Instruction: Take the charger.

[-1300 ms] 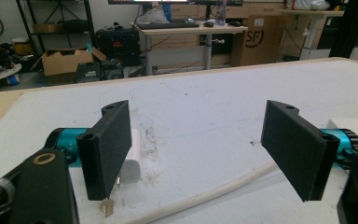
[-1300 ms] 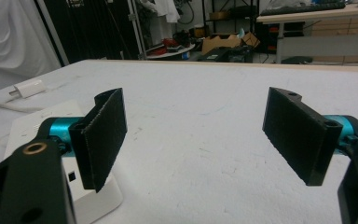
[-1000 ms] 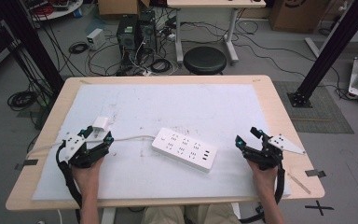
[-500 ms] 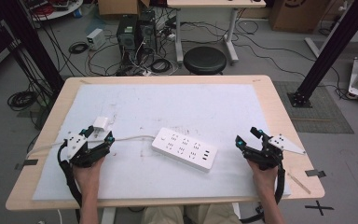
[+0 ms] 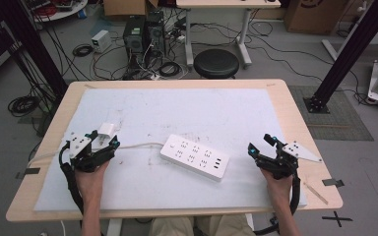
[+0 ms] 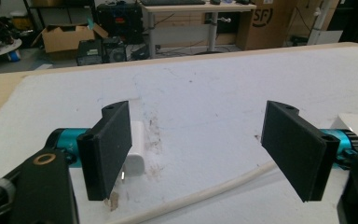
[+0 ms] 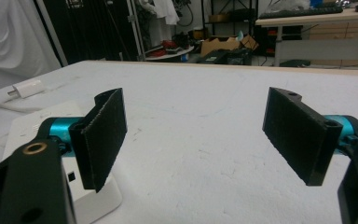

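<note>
On a white-sheeted tabletop (image 5: 256,113), both tongs rest wide open and empty, flanking a white power strip (image 5: 195,157) at the centre.

The left tongs (image 5: 107,145) at 9 o'clock straddle the strip's cord (image 6: 205,196), the white plug (image 5: 105,131) just beyond one jaw; the right tongs (image 5: 262,145) wait at 3 o'clock. No step looks begun; a likely first move is closing on the plug. The strip's long axis runs 10 to 4 o'clock, its cord end pointing toward 10.
</note>
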Available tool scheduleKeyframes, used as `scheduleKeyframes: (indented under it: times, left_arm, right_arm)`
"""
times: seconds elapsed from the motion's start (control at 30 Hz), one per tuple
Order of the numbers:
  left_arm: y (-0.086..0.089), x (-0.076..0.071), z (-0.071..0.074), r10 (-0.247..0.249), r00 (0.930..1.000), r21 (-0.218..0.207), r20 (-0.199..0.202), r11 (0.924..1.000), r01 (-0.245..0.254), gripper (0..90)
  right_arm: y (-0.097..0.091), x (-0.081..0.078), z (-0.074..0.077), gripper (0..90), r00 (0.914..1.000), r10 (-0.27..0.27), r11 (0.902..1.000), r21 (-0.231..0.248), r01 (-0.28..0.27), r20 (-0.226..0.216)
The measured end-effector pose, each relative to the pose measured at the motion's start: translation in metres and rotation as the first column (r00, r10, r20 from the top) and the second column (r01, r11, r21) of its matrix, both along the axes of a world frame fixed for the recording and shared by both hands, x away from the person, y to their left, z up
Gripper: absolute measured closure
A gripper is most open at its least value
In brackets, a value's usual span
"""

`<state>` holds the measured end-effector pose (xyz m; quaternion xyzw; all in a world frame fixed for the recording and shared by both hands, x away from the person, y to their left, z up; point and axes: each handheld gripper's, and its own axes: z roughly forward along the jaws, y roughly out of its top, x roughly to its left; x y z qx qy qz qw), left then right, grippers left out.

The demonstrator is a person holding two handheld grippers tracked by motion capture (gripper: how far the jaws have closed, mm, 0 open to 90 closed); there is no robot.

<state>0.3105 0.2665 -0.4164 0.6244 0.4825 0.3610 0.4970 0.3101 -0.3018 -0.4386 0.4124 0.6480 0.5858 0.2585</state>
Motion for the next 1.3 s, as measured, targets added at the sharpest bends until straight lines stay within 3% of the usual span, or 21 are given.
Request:
scheduleKeyframes:
  times: [0.13, 0.57, 0.6, 0.8, 0.87, 0.93, 0.97, 1.0, 1.03, 1.07, 1.17, 1.23, 1.3]
  left_arm:
    - [0.003, 0.005, 0.010, -0.006, 1.0000, 0.004, -0.007, 1.0000, 0.006, 24.5]
    - [0.005, 0.033, 0.030, -0.012, 0.9950, 0.053, -0.099, 0.9984, 0.017, 24.5]
    - [0.006, 0.043, 0.034, -0.001, 0.9908, 0.062, -0.136, 0.9980, 0.010, 24.5]
    - [0.011, 0.058, 0.033, 0.046, 0.9819, 0.086, -0.184, 0.9958, -0.030, 24.5]
    - [0.015, 0.069, 0.028, 0.065, 0.9704, 0.106, -0.233, 0.9935, -0.041, 24.5]
    - [0.015, 0.069, 0.028, 0.065, 0.9704, 0.106, -0.233, 0.9935, -0.041, 24.5]
    - [0.018, 0.077, 0.021, 0.069, 0.9566, 0.104, -0.283, 0.9937, -0.040, 24.5]
    - [0.018, 0.077, 0.021, 0.069, 0.9566, 0.104, -0.283, 0.9937, -0.040, 24.5]
    - [0.018, 0.083, 0.015, 0.071, 0.9477, 0.111, -0.311, 0.9931, -0.038, 24.8]
    - [0.018, 0.085, 0.014, 0.071, 0.9432, 0.115, -0.324, 0.9928, -0.036, 25.0]
    - [0.019, 0.088, 0.010, 0.070, 0.9369, 0.119, -0.343, 0.9924, -0.030, 25.0]
    - [0.019, 0.094, 0.001, 0.092, 0.9188, 0.137, -0.384, 0.9896, -0.041, 25.0]
    - [0.019, 0.096, -0.002, 0.098, 0.9119, 0.145, -0.399, 0.9885, -0.043, 25.1]
  right_arm:
    - [0.001, 0.000, 0.000, 22.3, 1.0000, -0.001, 1.0000, -0.006, 0.001, -0.001]
    - [0.001, 0.000, 0.000, 22.3, 1.0000, 0.000, 1.0000, -0.004, 0.000, -0.005]
    - [0.001, 0.000, 0.000, 22.2, 1.0000, 0.000, 1.0000, -0.005, 0.000, -0.004]
    - [0.001, 0.000, 0.000, 22.3, 1.0000, 0.001, 1.0000, -0.006, -0.001, -0.005]
    - [0.001, 0.000, 0.000, 22.3, 1.0000, 0.001, 1.0000, -0.009, -0.001, 0.000]
    - [0.001, 0.000, 0.000, 22.3, 1.0000, 0.003, 1.0000, -0.009, -0.003, -0.003]
    - [0.001, 0.001, 0.000, 22.3, 1.0000, 0.005, 0.9999, -0.015, -0.005, 0.002]
    - [0.001, 0.001, 0.000, 22.3, 1.0000, 0.005, 0.9999, -0.015, -0.005, 0.002]
    - [0.001, 0.001, 0.000, 22.3, 1.0000, 0.007, 0.9999, -0.015, -0.007, -0.001]
    - [0.001, 0.001, 0.000, 22.3, 1.0000, 0.007, 0.9999, -0.015, -0.007, -0.001]
    - [0.002, 0.000, 0.000, 22.3, 1.0000, 0.004, 0.9999, -0.014, -0.004, -0.008]
    - [0.002, 0.000, 0.000, 22.3, 1.0000, 0.004, 0.9997, -0.023, -0.004, -0.003]
    - [0.002, 0.000, 0.000, 22.3, 1.0000, 0.003, 0.9997, -0.023, -0.003, -0.004]
